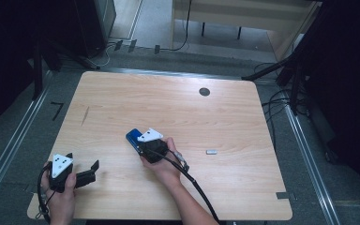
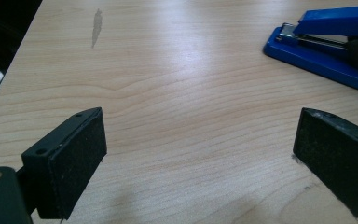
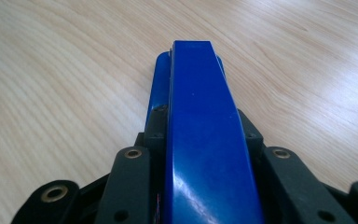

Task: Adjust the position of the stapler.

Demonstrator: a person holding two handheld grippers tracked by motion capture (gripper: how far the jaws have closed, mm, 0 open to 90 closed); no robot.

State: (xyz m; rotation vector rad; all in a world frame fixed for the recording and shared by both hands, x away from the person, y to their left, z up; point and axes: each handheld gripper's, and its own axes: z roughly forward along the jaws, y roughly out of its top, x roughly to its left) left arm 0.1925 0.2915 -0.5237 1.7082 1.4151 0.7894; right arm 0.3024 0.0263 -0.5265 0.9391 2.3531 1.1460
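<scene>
A blue stapler (image 1: 133,136) lies flat on the wooden table (image 1: 168,108) near its middle. My right gripper (image 1: 141,143) is shut on the stapler's rear part, a hand around the gripper body. In the right gripper view the stapler (image 3: 198,93) runs straight away from me between the two black jaws, whose pads press its sides. My left gripper (image 1: 82,160) rests near the table's front left corner, open, with bare wood between its fingers (image 2: 77,158). From the left gripper view the stapler (image 2: 324,53) lies farther off at the upper right.
A small silver object (image 1: 211,152) lies on the table to the right of my right hand. A dark round hole (image 1: 204,92) sits near the far edge. A grey smudge (image 2: 96,28) marks the wood at left. Cables and stands line the floor around the table.
</scene>
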